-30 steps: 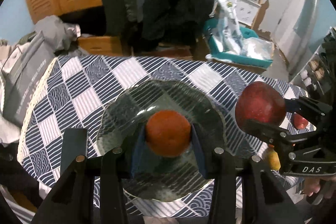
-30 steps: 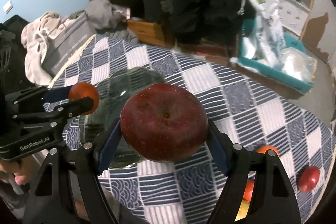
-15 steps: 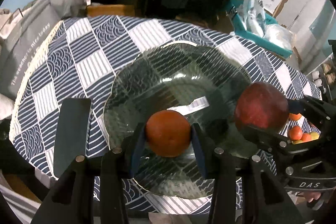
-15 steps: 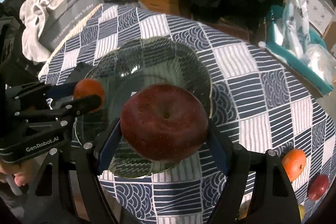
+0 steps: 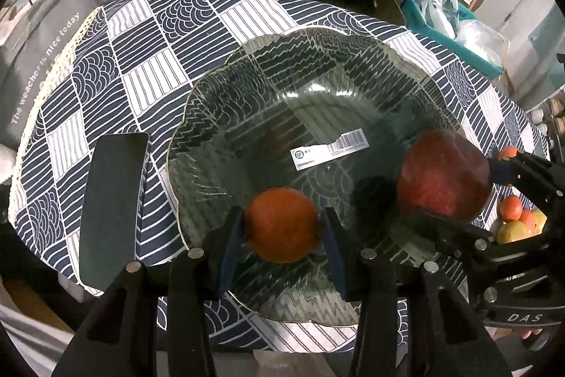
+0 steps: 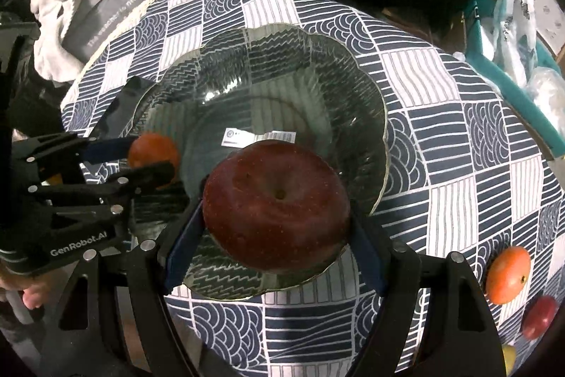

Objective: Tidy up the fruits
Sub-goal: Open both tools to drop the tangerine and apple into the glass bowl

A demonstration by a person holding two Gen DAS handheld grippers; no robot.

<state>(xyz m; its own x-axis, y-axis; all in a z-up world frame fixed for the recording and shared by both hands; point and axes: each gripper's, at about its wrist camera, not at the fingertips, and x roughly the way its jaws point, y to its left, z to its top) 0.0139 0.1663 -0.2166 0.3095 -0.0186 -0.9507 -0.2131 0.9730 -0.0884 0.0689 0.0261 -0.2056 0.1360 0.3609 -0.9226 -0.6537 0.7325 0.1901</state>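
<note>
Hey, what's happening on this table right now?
A person is sorting fruit with two handheld grippers. The left gripper is shut on an orange, and the right gripper holds a red apple; both are over the glass plate. More fruit lies on the checked tablecloth.

Both wrist views steeply down, close over shared glass plate (image 5: 197, 115).

Apple (image 6: 277, 207): dark red, pale specks. Orange (image 5: 282, 224): deep orange. Plate (image 5: 310, 87): clear smoky glass, gilt rim. Tablecloth (image 6: 441, 143): navy-and-white checks of stripes and wave arcs. Pads (image 5: 229, 246): blue.
</note>
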